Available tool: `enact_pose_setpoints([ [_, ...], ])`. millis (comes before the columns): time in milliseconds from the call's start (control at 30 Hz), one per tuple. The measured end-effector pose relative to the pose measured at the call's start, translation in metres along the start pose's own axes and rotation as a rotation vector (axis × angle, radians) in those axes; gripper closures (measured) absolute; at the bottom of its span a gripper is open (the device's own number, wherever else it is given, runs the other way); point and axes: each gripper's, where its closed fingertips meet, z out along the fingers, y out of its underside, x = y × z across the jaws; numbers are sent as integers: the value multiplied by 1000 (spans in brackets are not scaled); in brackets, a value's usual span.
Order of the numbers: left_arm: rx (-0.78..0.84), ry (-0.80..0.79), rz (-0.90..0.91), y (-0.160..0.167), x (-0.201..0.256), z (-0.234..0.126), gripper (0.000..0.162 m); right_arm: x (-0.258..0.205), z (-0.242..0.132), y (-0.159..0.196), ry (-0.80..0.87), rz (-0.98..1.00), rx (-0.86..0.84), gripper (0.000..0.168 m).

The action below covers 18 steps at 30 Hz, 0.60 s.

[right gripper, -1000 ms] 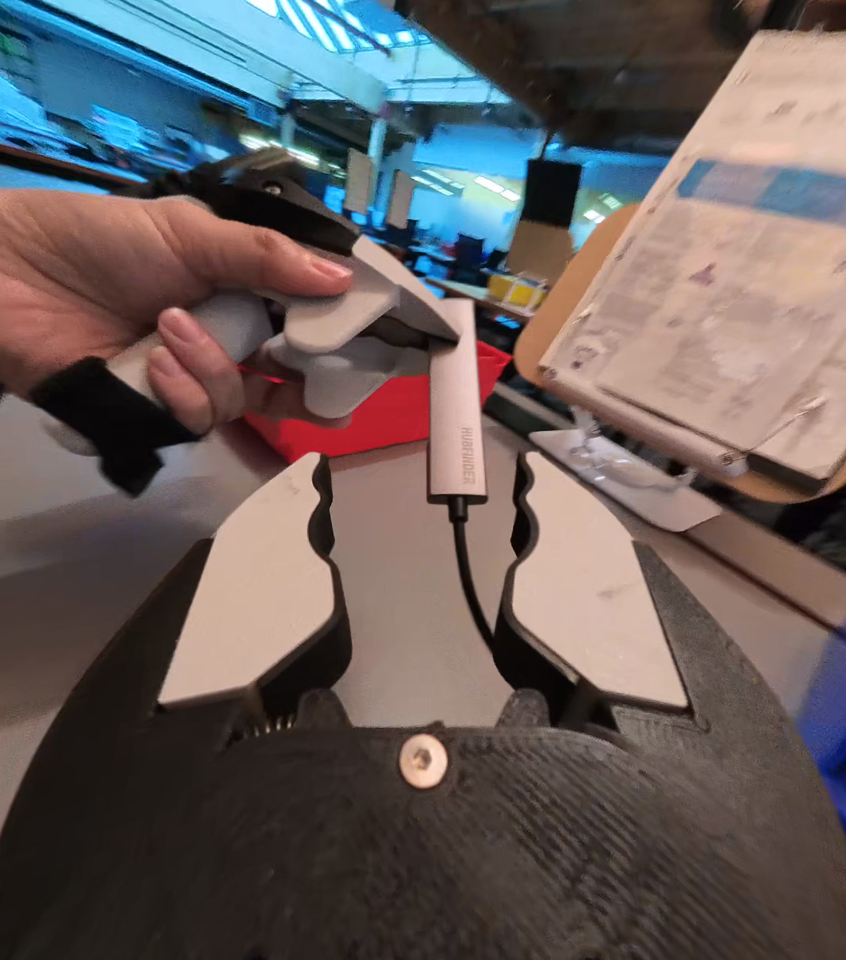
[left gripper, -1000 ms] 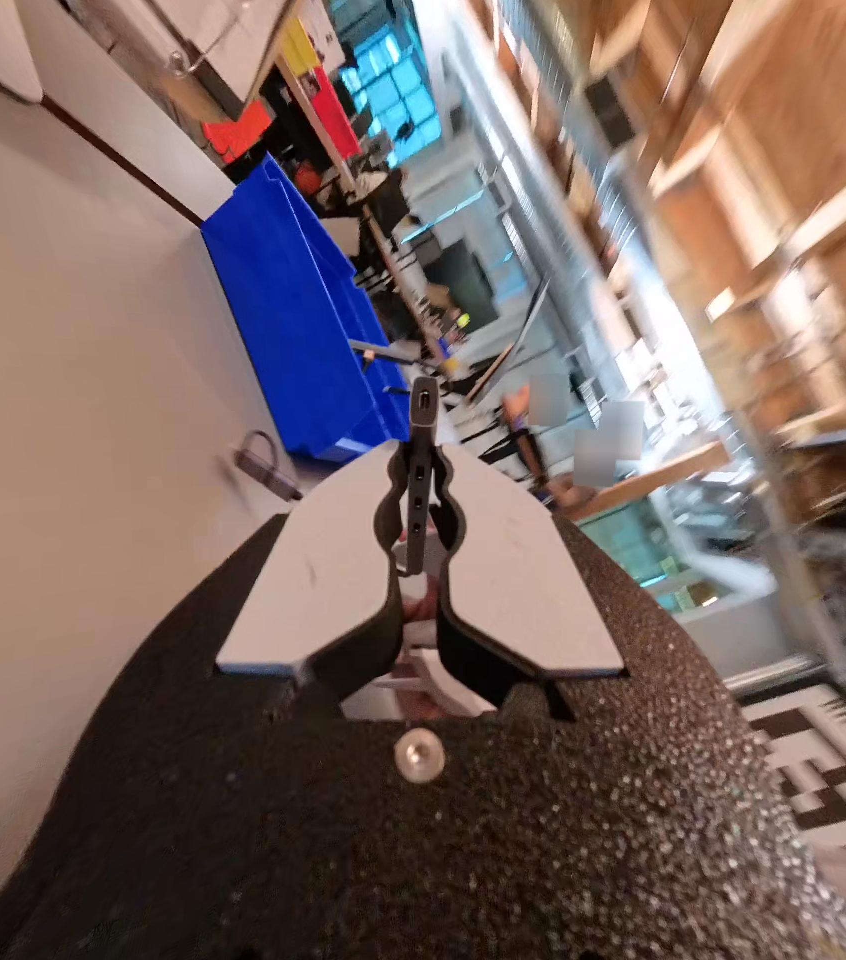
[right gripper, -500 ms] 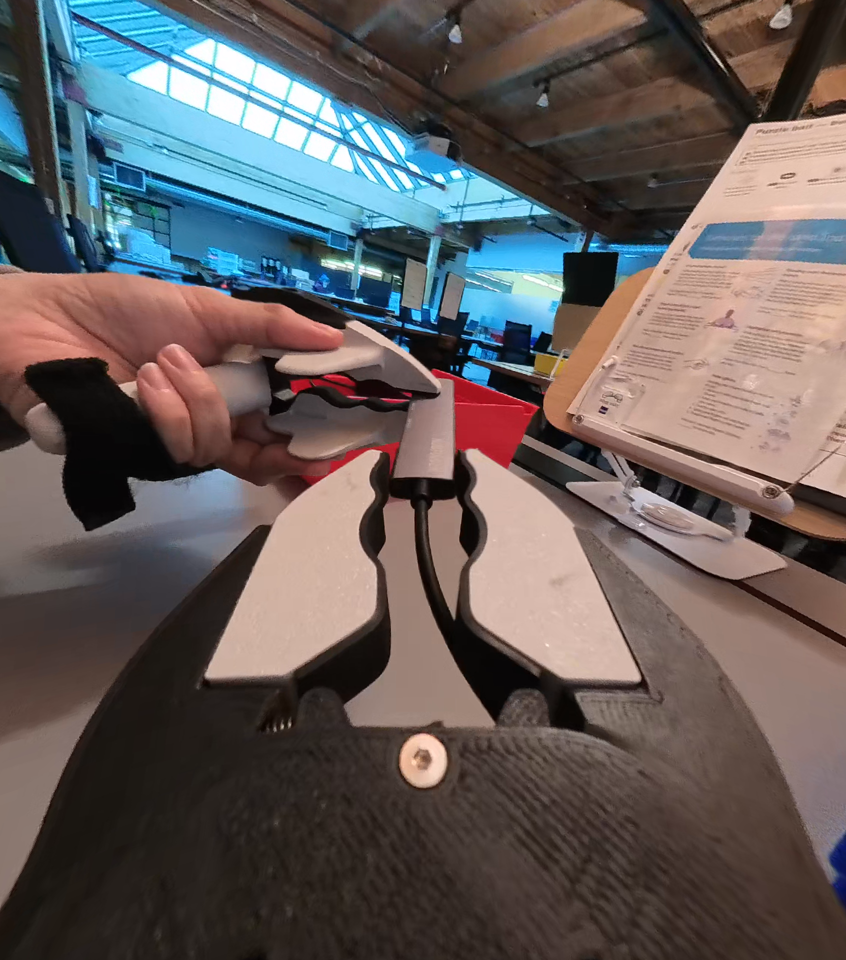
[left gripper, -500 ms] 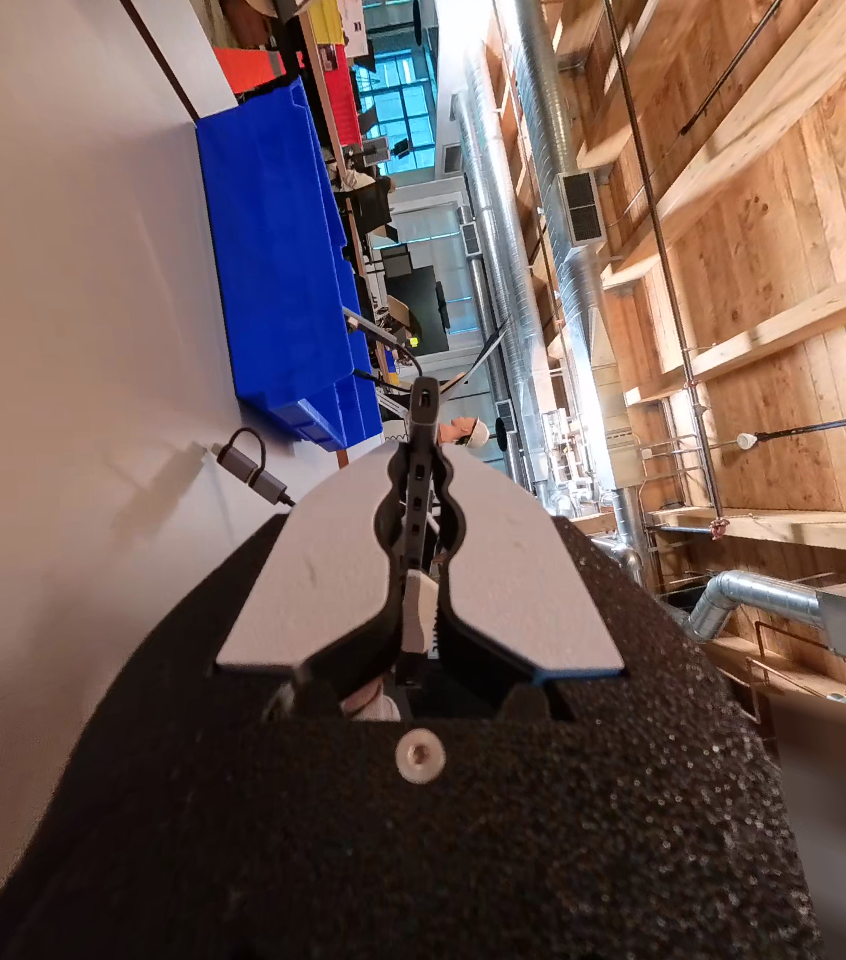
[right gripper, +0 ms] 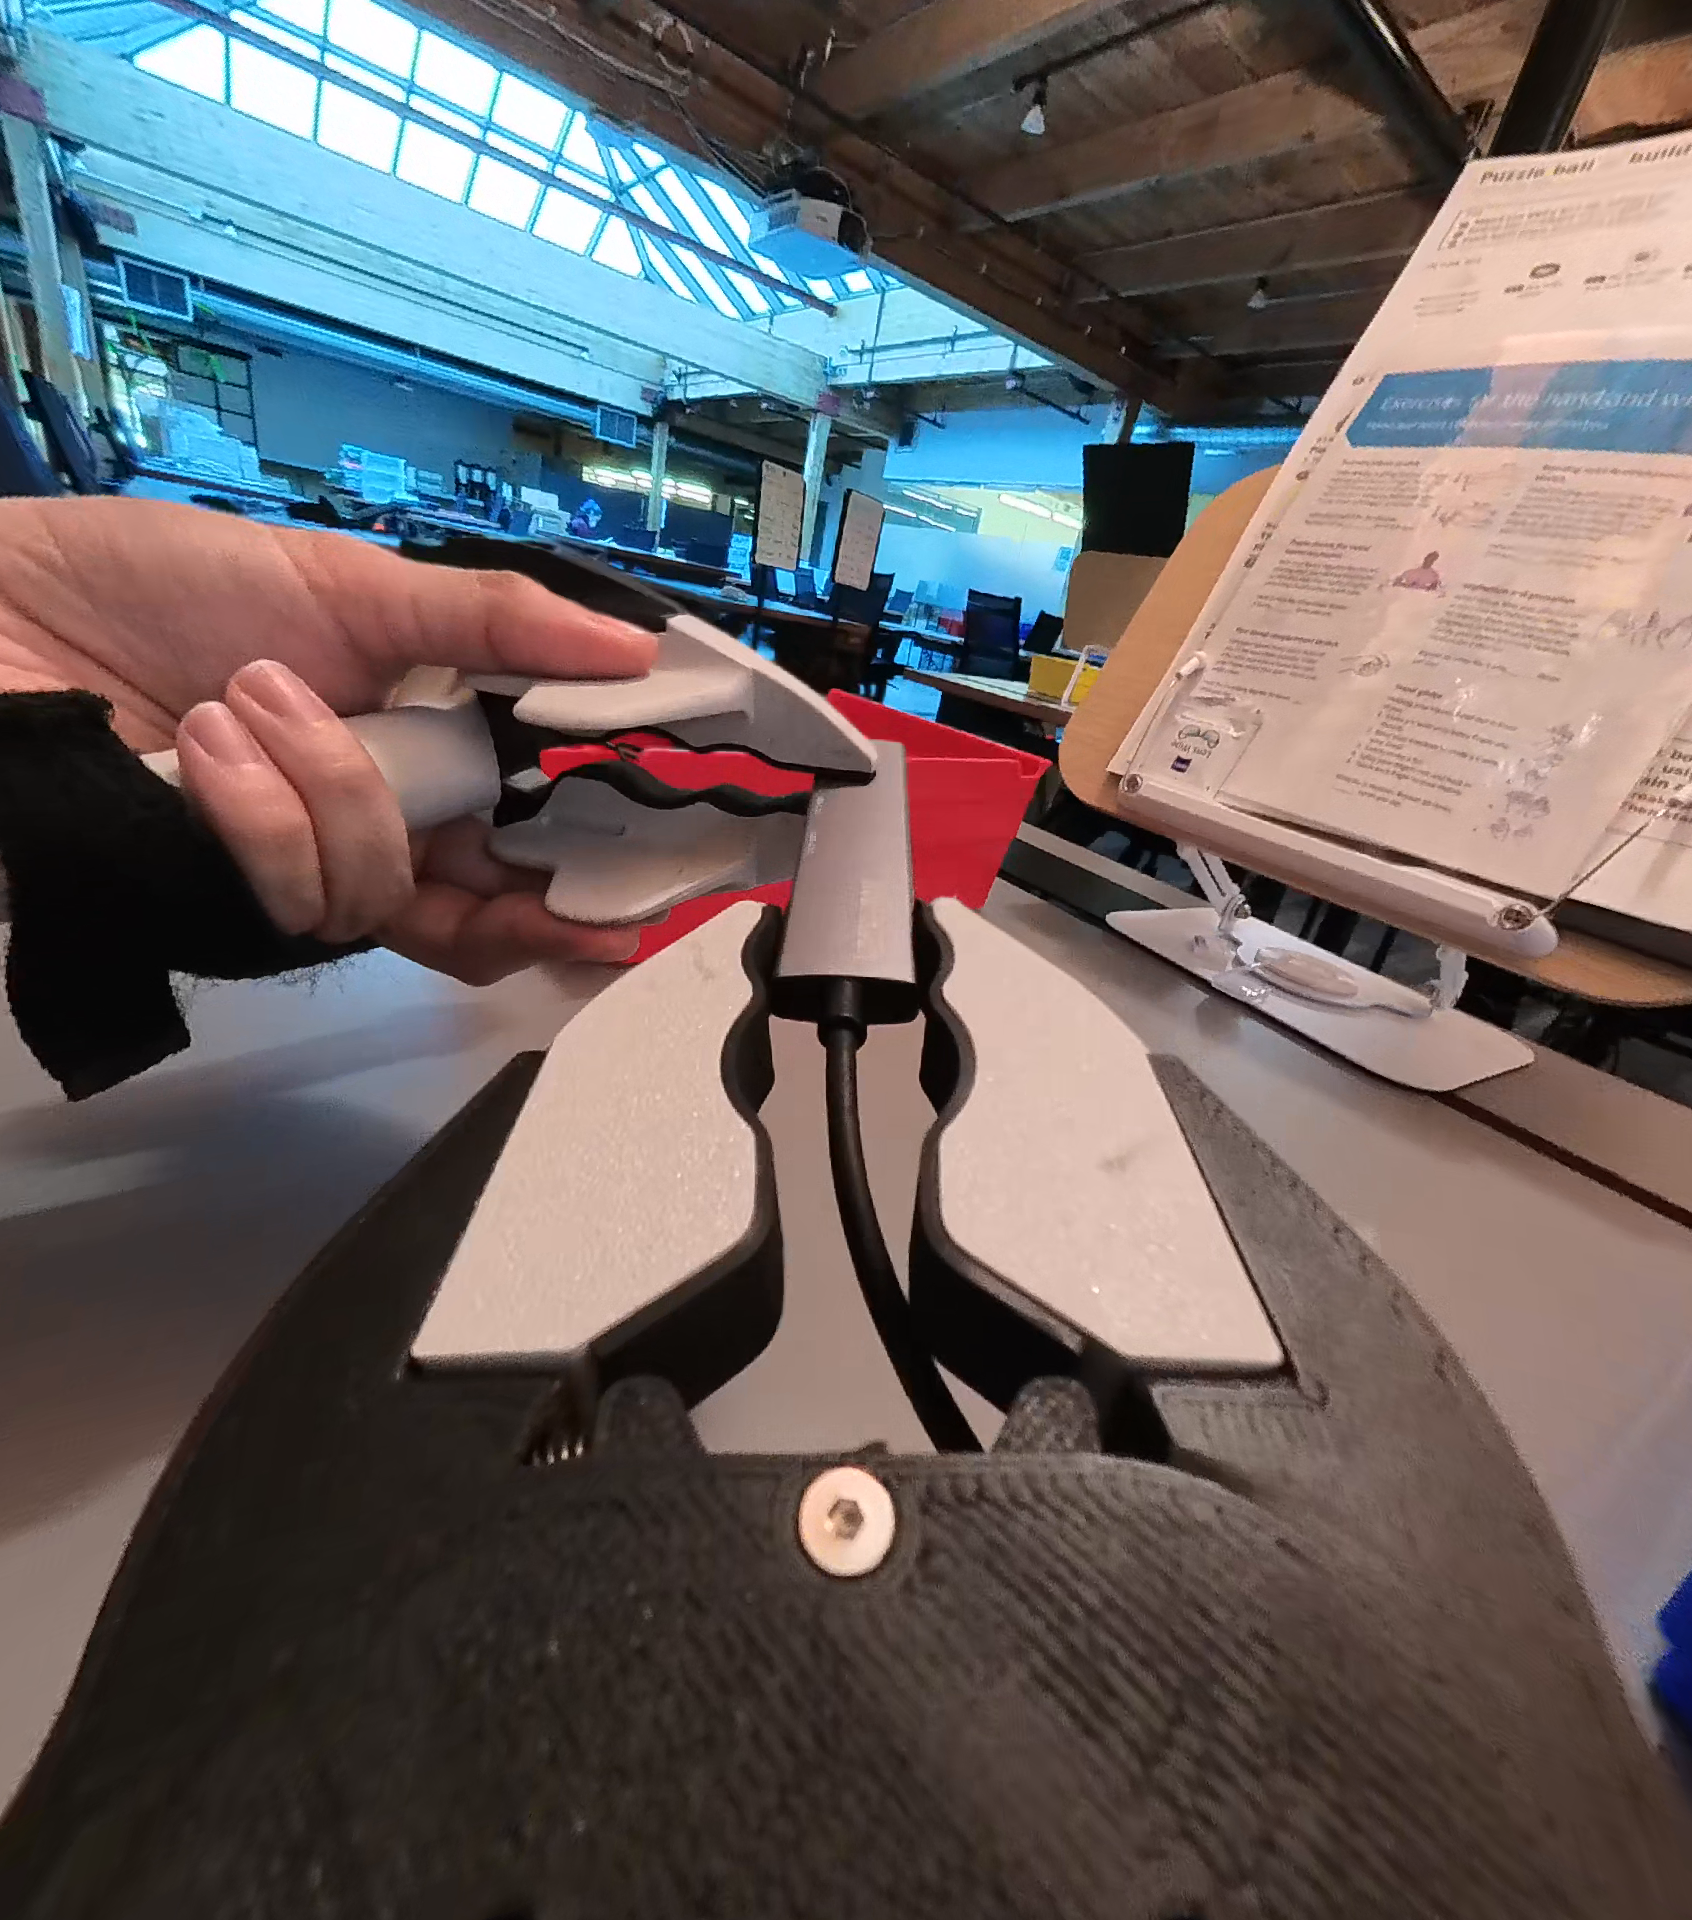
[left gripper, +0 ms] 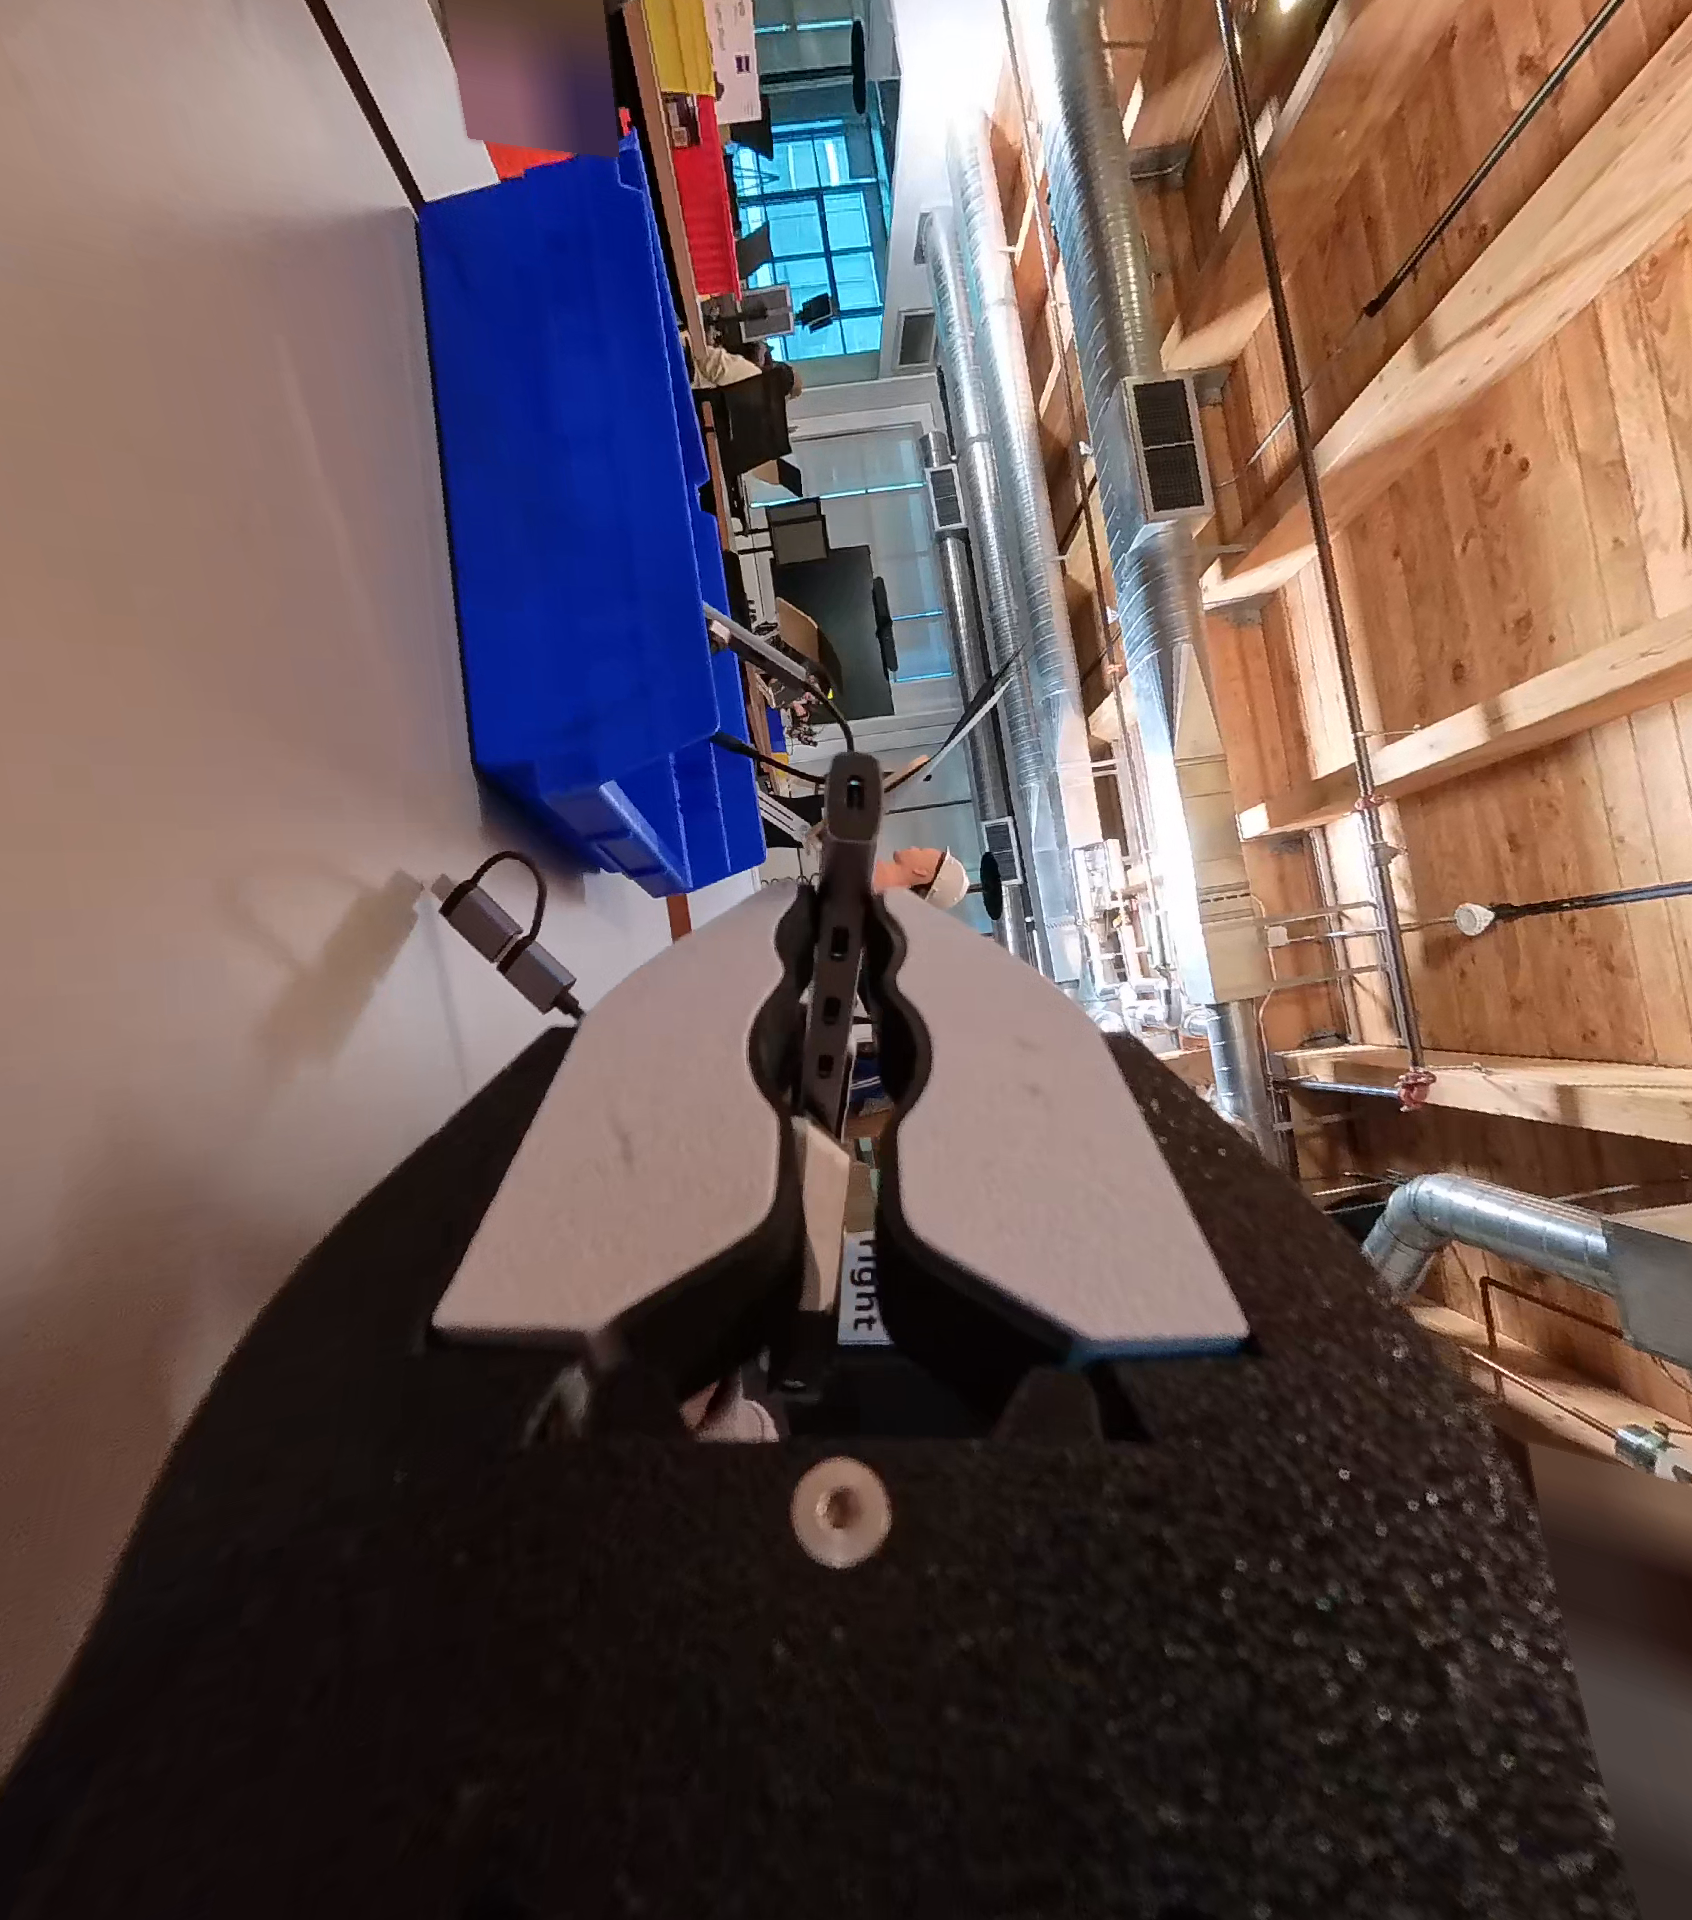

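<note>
A slim grey USB hub [right gripper: 852, 852] with a black cable [right gripper: 857, 1143] is held in the air by both grippers. My right gripper [right gripper: 847, 925] is shut on the hub's cable end, and the cable runs back between its fingers. My left gripper [right gripper: 826, 779], held by a hand [right gripper: 198, 665], is shut on the hub's far end. In the left wrist view my left gripper [left gripper: 837, 935] clamps the hub [left gripper: 852, 810] edge-on, and the hub's port end sticks out past the fingertips.
A small grey adapter with a cable loop [left gripper: 504, 935] lies on the grey table [left gripper: 146, 727] beside a blue bin [left gripper: 572, 520]. A red bin [right gripper: 967, 821] stands behind the grippers. A document stand with printed pages [right gripper: 1444, 644] stands at the right. My right fingertips sit around 5 cm from my left ones.
My right gripper was open around the hub's cable end and has shut on it. The left gripper has kept its hold, and the hub has tilted away from the right wrist view.
</note>
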Motion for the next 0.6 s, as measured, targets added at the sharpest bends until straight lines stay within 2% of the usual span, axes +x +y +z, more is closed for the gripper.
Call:
enact_pose_setpoints([
  [200, 18, -54, 167, -3, -5, -2, 152, 1, 1, 4, 4, 76, -33, 144],
  [300, 77, -103, 420, -14, 4, -13, 142, 15, -5, 2, 51, 132, -3, 144],
  [400, 75, -207, 765, -27, 21, -30, 135, 32, -13, 3, 110, 153, 1, 144],
  [500, -3, -385, 1099, -57, 33, -58, 134, 38, -15, 2, 134, 165, 10, 144],
  [600, -116, -762, 1372, -122, 24, -105, 133, 34, -12, 4, 126, 137, -8, 144],
])
